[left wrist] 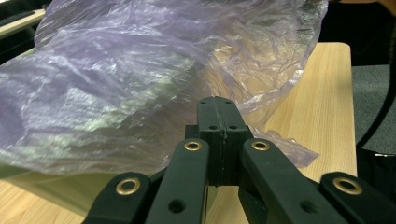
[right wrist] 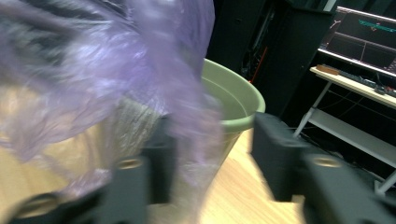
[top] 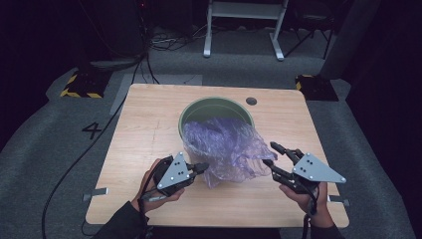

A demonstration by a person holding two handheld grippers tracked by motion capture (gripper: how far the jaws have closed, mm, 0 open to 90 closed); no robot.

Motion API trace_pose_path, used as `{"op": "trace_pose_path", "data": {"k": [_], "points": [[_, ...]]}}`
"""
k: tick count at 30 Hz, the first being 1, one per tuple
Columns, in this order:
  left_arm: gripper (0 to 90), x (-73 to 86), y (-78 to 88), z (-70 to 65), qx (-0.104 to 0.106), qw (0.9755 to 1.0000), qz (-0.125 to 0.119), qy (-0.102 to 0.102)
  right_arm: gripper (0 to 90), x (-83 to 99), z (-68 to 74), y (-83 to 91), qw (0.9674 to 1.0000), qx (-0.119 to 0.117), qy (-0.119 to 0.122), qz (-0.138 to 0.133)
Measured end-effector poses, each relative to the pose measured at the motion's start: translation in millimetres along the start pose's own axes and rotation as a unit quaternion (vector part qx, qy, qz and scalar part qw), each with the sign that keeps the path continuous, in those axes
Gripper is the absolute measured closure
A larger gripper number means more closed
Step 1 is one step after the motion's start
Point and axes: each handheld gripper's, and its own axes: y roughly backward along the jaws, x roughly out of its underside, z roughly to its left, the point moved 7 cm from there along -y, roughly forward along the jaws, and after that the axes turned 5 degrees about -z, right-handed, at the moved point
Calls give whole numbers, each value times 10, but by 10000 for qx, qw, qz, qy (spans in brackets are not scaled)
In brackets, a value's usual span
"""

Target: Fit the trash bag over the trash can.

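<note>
a crinkled purple plastic bag (top: 226,149) spills out of the green bucket (top: 199,110) mid-tabletop (top: 144,129) toward six o'clock. the left tongs (top: 203,168), at the bag's eight o'clock, are pinched tight on its edge. the right tongs (top: 272,155), at its four o'clock, stand apart, the film draped over one jaw. a "4" (top: 92,130) marks the floor at nine o'clock.

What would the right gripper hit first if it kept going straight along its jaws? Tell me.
Most likely the purple plastic bag: the right gripper points up and left at the bag's edge, jaws apart, and film already drapes over one jaw. Behind it stands the green bucket. Depth is hard to judge.
</note>
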Motion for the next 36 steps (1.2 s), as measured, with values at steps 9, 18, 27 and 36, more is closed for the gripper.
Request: {"op": "trace_pose_path", "data": {"k": [9, 18, 27, 36], "points": [[899, 175, 158, 64, -151, 9997, 114, 136, 862, 115, -119, -127, 9996, 256, 55, 59], [781, 192, 353, 129, -332, 9990, -18, 305, 887, 138, -175, -112, 9995, 312, -54, 27], [314, -49, 457, -114, -289, 9989, -274, 243, 886, 102, -124, -105, 9998, 197, -30, -9], [218, -350, 333, -368, -54, 9990, -323, -298, 873, 97, -71, -120, 10000, 90, 7, 12]]}}
